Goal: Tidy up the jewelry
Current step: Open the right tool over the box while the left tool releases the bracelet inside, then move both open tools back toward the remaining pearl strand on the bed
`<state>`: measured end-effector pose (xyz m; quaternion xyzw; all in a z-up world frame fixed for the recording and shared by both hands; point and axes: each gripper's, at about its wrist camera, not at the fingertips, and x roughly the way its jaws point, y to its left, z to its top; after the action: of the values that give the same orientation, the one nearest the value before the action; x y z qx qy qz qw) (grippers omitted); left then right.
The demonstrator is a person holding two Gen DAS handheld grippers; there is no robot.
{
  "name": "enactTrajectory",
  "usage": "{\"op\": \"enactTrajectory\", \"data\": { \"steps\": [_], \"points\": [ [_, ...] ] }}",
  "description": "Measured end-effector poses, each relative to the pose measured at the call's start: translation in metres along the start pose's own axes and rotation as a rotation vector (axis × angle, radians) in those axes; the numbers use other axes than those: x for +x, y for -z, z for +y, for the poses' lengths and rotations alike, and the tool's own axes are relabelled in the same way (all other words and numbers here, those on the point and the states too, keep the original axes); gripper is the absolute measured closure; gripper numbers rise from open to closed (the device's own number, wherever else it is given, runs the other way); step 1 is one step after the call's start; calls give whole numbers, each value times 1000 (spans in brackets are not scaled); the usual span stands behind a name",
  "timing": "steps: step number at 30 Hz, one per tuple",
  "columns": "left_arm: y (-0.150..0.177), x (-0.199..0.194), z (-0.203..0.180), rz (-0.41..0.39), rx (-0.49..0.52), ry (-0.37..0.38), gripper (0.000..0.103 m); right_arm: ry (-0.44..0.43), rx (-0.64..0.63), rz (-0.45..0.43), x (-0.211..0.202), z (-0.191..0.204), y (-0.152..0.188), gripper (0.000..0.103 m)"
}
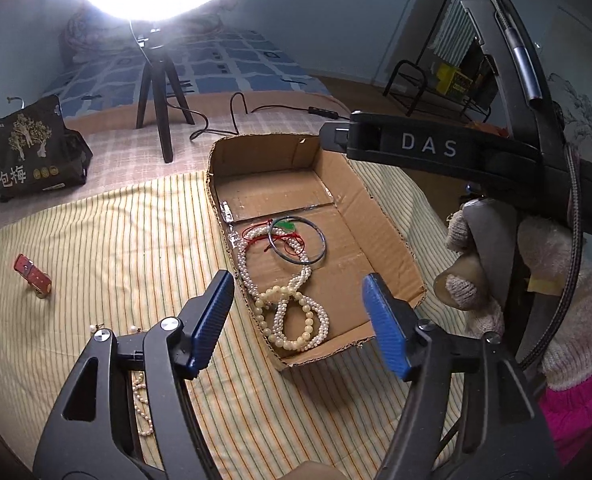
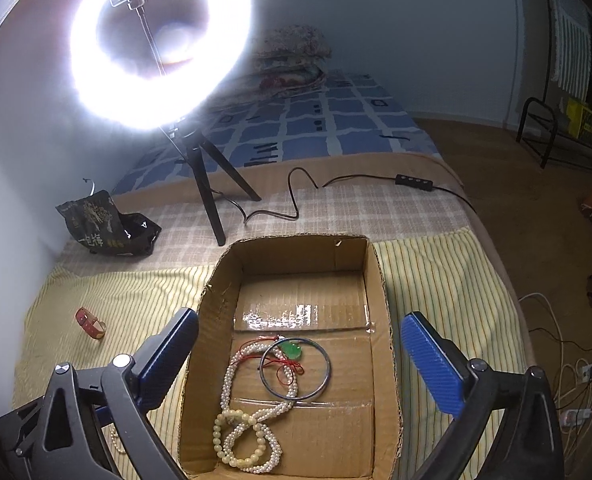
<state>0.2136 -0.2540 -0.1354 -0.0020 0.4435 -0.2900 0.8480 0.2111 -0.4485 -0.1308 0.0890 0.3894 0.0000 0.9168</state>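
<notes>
While both grippers hover, jaws apart, empty | cardboard box [image 2: 383,320]: pearl necklace [image 2: 256,432], bead bracelet [image 2: 220,436], bangle [image 2: 296,368] | red strap [image 1: 32,276] outside on striped cloth [image 1: 116,240]

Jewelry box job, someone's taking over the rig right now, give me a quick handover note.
Left gripper: open, nothing between its fingers.
Right gripper: open, empty, over the cardboard box.
In the box: pearl necklace, cream bead bracelet, metal bangle, green pendant on red cord.
Done: those pieces are in the box.
Left: red watch strap and a pearl strand lie on the striped cloth outside the box, left of it.
</notes>
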Motion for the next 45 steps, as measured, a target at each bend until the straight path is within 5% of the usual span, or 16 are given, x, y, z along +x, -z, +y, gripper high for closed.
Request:
{"op": "enactTrajectory", "data": {
  "steps": [18,27,37,45],
  "points": [
    [10,-42,8,-44,53,-27,34,16,13,-64,-40,21,-6,0],
    [23,-76,56,-65,25,-74,34,-13,61,-89,-70,26,14,0],
    [33,-100,122,-90,-89,-130,34,-39,-64,-107,-85,72,56,0],
    [41,-87,154,-49,-125,-161,34,-160,-263,-33,-61,143,106,0]
  ]
}}
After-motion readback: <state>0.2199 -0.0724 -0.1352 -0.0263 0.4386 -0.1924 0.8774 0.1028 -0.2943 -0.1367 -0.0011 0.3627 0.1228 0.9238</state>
